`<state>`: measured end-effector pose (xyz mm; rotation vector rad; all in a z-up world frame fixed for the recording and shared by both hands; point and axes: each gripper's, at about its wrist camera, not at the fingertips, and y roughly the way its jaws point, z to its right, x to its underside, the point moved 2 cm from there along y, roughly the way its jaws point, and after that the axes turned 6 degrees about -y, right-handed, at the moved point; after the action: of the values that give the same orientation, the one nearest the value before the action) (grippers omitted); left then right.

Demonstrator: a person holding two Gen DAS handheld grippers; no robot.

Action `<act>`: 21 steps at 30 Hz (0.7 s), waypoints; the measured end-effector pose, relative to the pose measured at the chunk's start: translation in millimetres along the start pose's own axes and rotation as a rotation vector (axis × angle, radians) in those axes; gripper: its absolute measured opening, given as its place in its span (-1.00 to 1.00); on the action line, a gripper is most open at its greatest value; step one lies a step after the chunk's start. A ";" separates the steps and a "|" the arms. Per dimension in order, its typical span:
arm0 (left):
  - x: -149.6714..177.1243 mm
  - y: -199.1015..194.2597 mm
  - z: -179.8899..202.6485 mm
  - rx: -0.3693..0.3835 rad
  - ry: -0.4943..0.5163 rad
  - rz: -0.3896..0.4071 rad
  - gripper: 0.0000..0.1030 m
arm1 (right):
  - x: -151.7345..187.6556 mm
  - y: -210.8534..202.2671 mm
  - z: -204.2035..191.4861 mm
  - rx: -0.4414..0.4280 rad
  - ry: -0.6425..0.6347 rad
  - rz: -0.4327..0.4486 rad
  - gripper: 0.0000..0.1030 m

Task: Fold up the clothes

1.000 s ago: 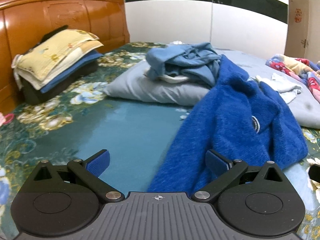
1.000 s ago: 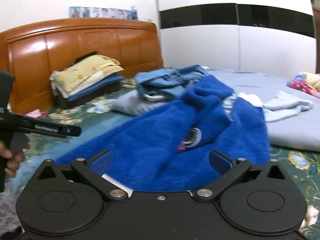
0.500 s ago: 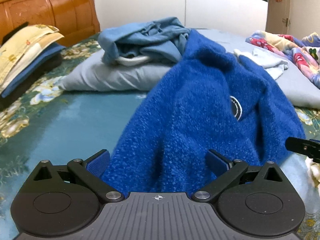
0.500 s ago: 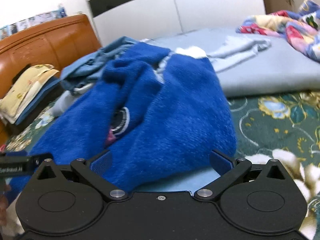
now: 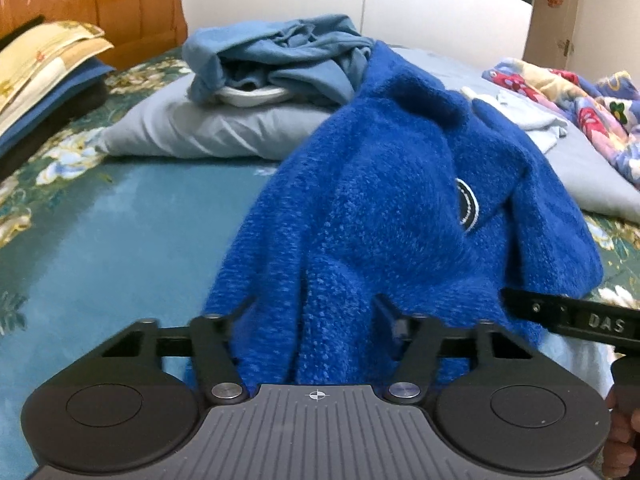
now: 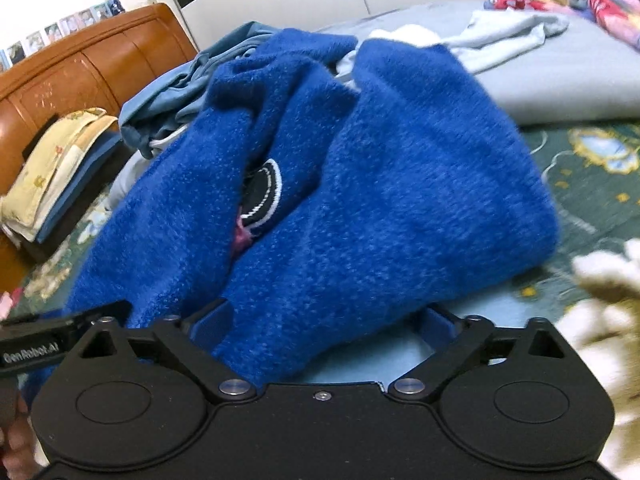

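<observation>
Two grippers sit low over a bed, each pushed into the near hem of the same blue fleece garment [image 5: 400, 208], which lies rumpled across the middle of the bedspread [image 5: 104, 232].

In the left wrist view, a stack of folded linens [image 5: 44, 76] sits at 10 o'clock against the wooden headboard [image 5: 120, 4]. At 11 o'clock a grey pillow [image 5: 200, 128] carries a heap of light blue clothes [image 5: 288, 56] at 12. The fleece runs from 12 o'clock down to the left gripper [image 5: 312, 312], whose jaws stand spread wide with the fabric bunched between them, not clenched. A round dark badge [image 5: 466, 206] shows on the fleece toward 2 o'clock. A floral quilt [image 5: 568, 96] lies at 2 o'clock, and the other tool's black bar crosses in at 4.

In the right wrist view, the right gripper [image 6: 328, 320] is likewise released, its blue pads apart, with the fleece edge lying over the gap. A pale grey sheet [image 6: 560, 76] spreads at 1 o'clock.
</observation>
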<state>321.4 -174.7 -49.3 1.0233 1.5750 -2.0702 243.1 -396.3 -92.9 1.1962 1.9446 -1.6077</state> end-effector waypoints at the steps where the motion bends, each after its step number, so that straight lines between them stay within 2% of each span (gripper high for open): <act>1: -0.2 -1.0 -1.9 0.002 -0.006 0.004 -0.14 | -0.9 1.5 -0.9 0.004 0.007 0.005 0.71; 3: -0.6 -3.0 -5.6 0.007 -0.019 0.012 -0.39 | -3.2 4.1 -0.4 0.000 0.035 0.011 0.55; 5: -1.1 -5.1 -9.3 0.012 -0.032 0.020 -0.48 | -4.8 6.8 0.8 0.002 0.061 0.012 0.23; 6: -1.3 -6.1 -11.1 0.015 -0.039 0.024 -0.52 | -5.4 8.0 1.9 0.004 0.071 0.013 -0.01; 8: -1.7 -8.1 -14.8 0.020 -0.052 0.032 -0.55 | -6.5 10.1 4.3 0.008 0.091 0.014 -0.19; 9: -1.9 -9.1 -16.7 0.022 -0.058 0.036 -0.57 | -6.7 9.7 4.5 0.010 0.090 0.017 -0.41; 10: -2.1 -10.2 -18.6 0.025 -0.064 0.040 -0.57 | -6.9 8.8 4.3 0.012 0.085 0.021 -0.51; 13: -4.7 -20.0 -28.5 0.018 -0.093 0.069 -0.60 | -7.5 -1.2 1.7 0.007 0.071 0.053 -0.62; 21: -4.2 -54.4 -64.8 -0.025 -0.181 0.135 -0.67 | -10.9 -44.3 -13.0 -0.029 0.031 0.143 -0.64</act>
<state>310.5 -97.1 -17.1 0.8808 1.3995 -1.9865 218.2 -388.5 -53.3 1.3241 1.8490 -1.4922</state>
